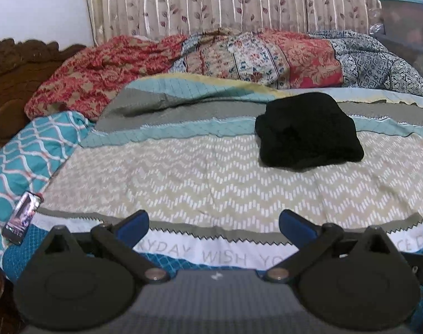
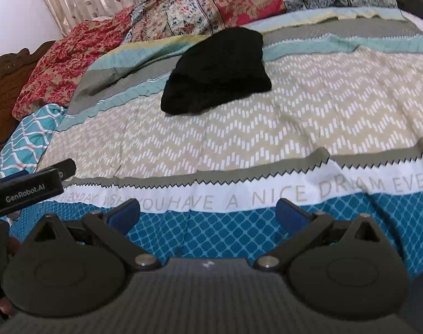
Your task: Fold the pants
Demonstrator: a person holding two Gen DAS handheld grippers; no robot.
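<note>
Pants: a black, soft-fabric pair of pants [image 1: 309, 132] [image 2: 217, 72] lies bundled in a compact folded heap on the bed, across the grey and teal stripes and the edge of the beige chevron band.
Bed cover: a patchwork bedspread [image 1: 183, 172] [image 2: 322, 117] with beige zigzag, grey, teal and white bands; the white band carries grey lettering.
Left tongs: the black left tongs with blue pads [image 1: 214, 222] stand wide apart, holding nothing, low over the near edge of the bed, well apart from the pants.
Right tongs: the black right tongs with blue pads [image 2: 208, 213] are likewise spread wide and hold nothing, above the blue diamond-pattern border.
Quilt: a crumpled red, floral and blue patterned quilt [image 1: 211, 55] [image 2: 183, 14] lies heaped behind the pants.
Pillow: a teal lattice-print pillow [image 1: 25, 153] sits at the left.
Phone: a dark-framed phone [image 1: 22, 217] rests beside it.
Curtain: a beige, leaf-printed curtain [image 1: 225, 0] hangs behind.
</note>
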